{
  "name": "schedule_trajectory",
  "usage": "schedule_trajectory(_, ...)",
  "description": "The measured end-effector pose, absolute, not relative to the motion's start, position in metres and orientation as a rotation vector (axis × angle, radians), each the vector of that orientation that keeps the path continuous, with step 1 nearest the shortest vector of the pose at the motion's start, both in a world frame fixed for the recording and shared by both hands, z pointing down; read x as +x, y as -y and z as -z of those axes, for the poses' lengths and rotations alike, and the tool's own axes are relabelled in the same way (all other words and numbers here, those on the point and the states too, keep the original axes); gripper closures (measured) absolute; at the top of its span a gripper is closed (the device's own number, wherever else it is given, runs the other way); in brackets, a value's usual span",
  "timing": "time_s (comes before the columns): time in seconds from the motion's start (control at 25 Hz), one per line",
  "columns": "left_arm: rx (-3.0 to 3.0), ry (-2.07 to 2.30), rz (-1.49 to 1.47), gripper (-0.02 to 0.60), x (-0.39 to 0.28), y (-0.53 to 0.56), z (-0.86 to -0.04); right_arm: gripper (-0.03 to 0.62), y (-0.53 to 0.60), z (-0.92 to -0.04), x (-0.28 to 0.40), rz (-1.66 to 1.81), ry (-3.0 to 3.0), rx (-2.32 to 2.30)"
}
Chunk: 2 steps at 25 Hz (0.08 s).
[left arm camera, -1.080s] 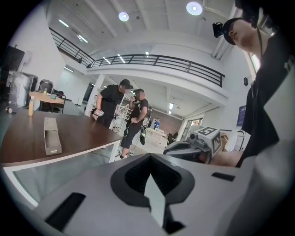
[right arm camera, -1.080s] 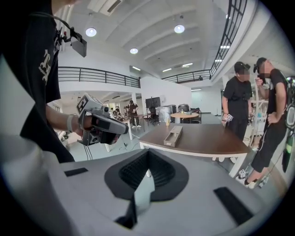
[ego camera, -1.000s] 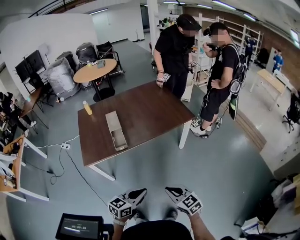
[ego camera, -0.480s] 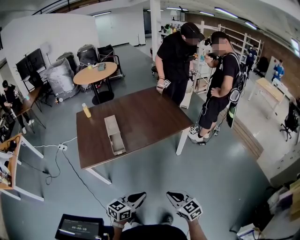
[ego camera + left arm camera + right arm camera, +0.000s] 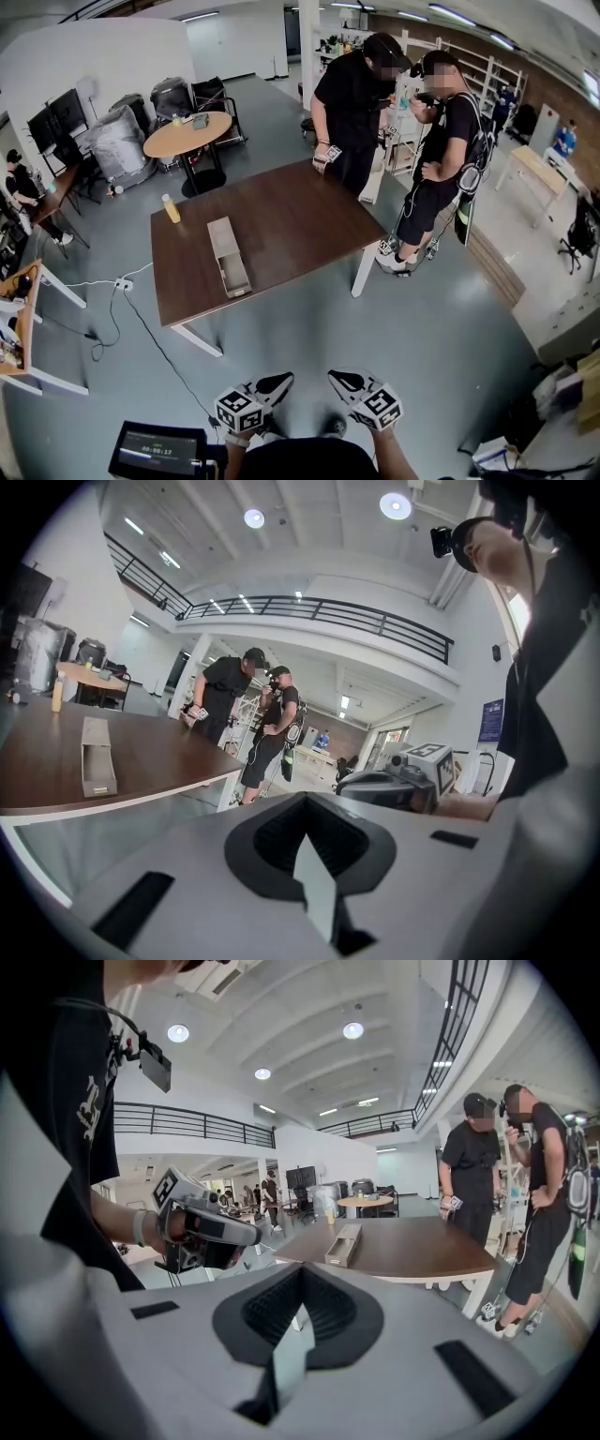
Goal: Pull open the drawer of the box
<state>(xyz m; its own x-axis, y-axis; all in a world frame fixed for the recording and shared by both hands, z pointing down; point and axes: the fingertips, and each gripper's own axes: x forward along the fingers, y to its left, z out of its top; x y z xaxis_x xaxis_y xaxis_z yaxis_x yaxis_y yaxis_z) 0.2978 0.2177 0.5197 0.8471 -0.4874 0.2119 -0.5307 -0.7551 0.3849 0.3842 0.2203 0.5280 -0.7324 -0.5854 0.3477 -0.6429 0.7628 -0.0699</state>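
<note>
The long grey box [image 5: 229, 256] lies on the brown table [image 5: 300, 225], near its left side, one short end facing me. It also shows in the left gripper view, the box [image 5: 97, 757] far off to the left, and in the right gripper view, the box [image 5: 343, 1243] straight ahead. Both grippers hang low by my body, well short of the table. My left gripper [image 5: 279, 382] is shut with nothing in it, and so is my right gripper [image 5: 339, 380]. Its jaws [image 5: 291, 1344] meet in a closed wedge; the left gripper [image 5: 314, 883] looks the same.
Two people stand at the table's far right corner [image 5: 361, 103]. A yellow bottle [image 5: 171, 209] stands at the table's far left corner. A round table [image 5: 189, 139] and chairs lie beyond. A cable and power strip [image 5: 122, 284] lie on the floor left. A screen [image 5: 157, 452] sits by my left side.
The head view has shifted a little, so the table sits slightly higher and further left. Both grippers stay low by my body, still shut. The box has not moved.
</note>
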Motion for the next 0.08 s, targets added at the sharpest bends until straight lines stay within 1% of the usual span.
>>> schedule_trajectory(0.08, 2.592, 0.751, -0.138, 0.575, 0.2979, -0.2151, -0.5199, 0.606, -0.2179, -0.5269, 0.3869, -0.270, 2.644, 0.971)
